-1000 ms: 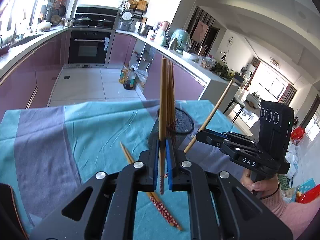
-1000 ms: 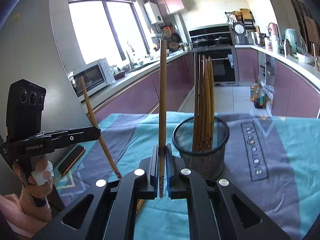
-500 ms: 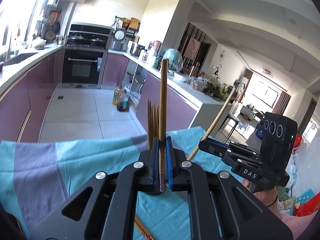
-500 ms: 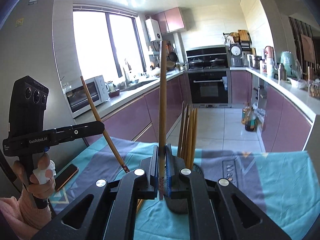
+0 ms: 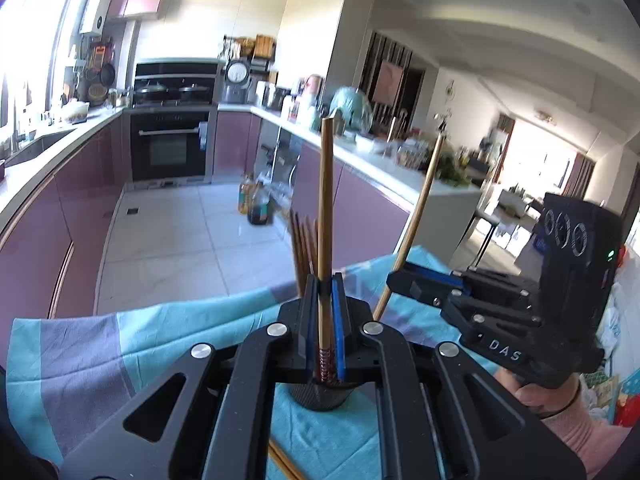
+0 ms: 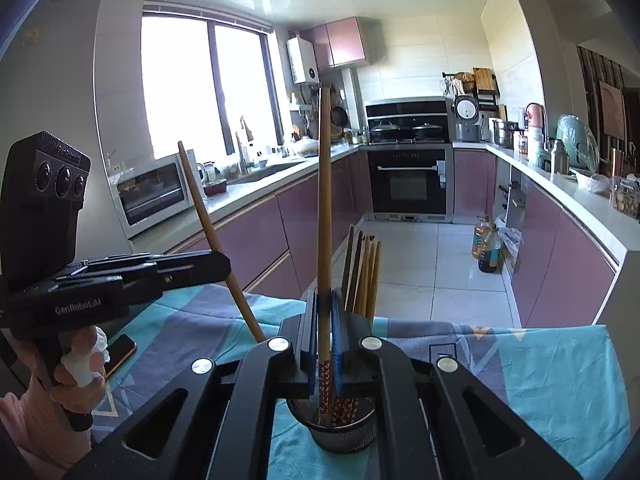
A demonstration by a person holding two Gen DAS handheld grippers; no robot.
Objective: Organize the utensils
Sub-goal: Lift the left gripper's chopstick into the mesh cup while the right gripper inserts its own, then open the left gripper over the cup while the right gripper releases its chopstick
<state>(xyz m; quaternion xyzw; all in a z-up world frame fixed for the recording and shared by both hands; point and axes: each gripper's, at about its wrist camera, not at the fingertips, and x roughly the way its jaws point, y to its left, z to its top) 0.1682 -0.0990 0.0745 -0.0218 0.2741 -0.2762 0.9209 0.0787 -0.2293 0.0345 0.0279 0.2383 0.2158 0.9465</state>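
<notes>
Chopsticks are what I am carrying, one in each tool. My left gripper [image 5: 325, 320] is clamped on a wooden chopstick [image 5: 326, 216] near its patterned lower end, the shaft standing nearly upright between the blue pads [image 5: 339, 328]. My right gripper [image 6: 325, 336] is closed the same way on its own chopstick [image 6: 324, 200]; seen from the left camera that one leans at a slant. Both hang just above the mesh holder [image 6: 344, 436], which stands on the teal and grey tablecloth [image 6: 560, 376] with several chopsticks [image 6: 364, 276] already upright in it. Another chopstick [image 5: 282, 464] lies on the cloth below my left tool.

I judge these sticks light, stiff and smooth, so a pinch low down lets them pivot or slide. Holding just above the decorated tip suits dropping them tip-first; the long free end will swing, so I would keep each one upright over the rim.
</notes>
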